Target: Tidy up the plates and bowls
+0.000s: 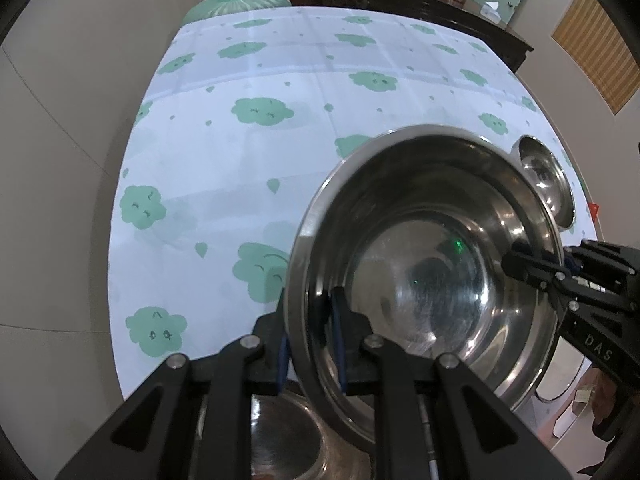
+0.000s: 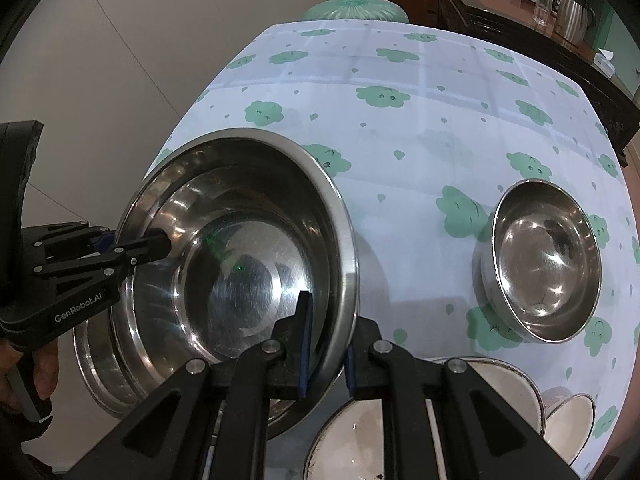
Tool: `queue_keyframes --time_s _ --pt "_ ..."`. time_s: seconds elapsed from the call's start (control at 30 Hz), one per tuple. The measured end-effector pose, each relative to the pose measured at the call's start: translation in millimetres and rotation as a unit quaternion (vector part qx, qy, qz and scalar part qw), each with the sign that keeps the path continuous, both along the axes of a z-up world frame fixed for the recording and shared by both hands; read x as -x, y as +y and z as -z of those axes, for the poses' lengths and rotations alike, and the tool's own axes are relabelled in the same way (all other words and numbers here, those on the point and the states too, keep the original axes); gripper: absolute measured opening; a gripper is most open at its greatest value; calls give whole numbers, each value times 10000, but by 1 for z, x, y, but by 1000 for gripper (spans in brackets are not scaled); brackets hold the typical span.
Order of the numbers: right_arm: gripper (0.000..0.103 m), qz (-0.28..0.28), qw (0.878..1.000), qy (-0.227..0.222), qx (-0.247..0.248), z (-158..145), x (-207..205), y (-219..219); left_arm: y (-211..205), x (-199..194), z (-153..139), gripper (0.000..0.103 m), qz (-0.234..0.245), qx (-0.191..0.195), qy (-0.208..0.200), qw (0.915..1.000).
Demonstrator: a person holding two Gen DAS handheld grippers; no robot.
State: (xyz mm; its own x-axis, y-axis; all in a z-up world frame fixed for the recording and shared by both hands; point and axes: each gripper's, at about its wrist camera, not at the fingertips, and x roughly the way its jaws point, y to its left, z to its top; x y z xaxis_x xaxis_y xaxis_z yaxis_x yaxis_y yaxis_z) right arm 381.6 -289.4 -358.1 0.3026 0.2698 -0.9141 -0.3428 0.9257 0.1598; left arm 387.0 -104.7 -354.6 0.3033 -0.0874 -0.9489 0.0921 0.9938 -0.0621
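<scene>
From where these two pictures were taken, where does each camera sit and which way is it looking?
Left wrist: sits on the left gripper, looks steeply down along its fingers at the big steel bowl they pinch; the right gripper shows opposite.
Right wrist: sits on the right gripper, facing down at the same bowl's other rim; the left gripper and a hand show.
Shared: that bowl, the small steel bowl, the cloud-print tablecloth.

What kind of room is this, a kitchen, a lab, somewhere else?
Most likely a home dining room or kitchen area. A table with a cloud-print tablecloth holds steel bowls, and behind it a dark wooden sideboard carries a steel jug and a glass.
</scene>
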Motion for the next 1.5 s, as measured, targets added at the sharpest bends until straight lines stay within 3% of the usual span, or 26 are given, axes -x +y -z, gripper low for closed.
queue_keyframes --time_s 0.73,0.87,1.03,1.2,1.5 --pt "16 -207 9997 26 153 4 6 5 -17 10 3 19 417 -674 -265 9965" --pt "16 -178 9998 15 107 5 2 5 -13 9 5 19 387 -570 -193 9974" --pt "16 -136 9999 33 5 6 -1 3 -12 10 5 26 340 -548 -199 9977" --pt "16 -104 9999 56 -47 6 0 1 -3 12 -2 44 239 -534 -314 9978" --pt "16 374 9992 -167 35 -9 -2 -23 17 11 -14 46 37 -461 -441 9980"
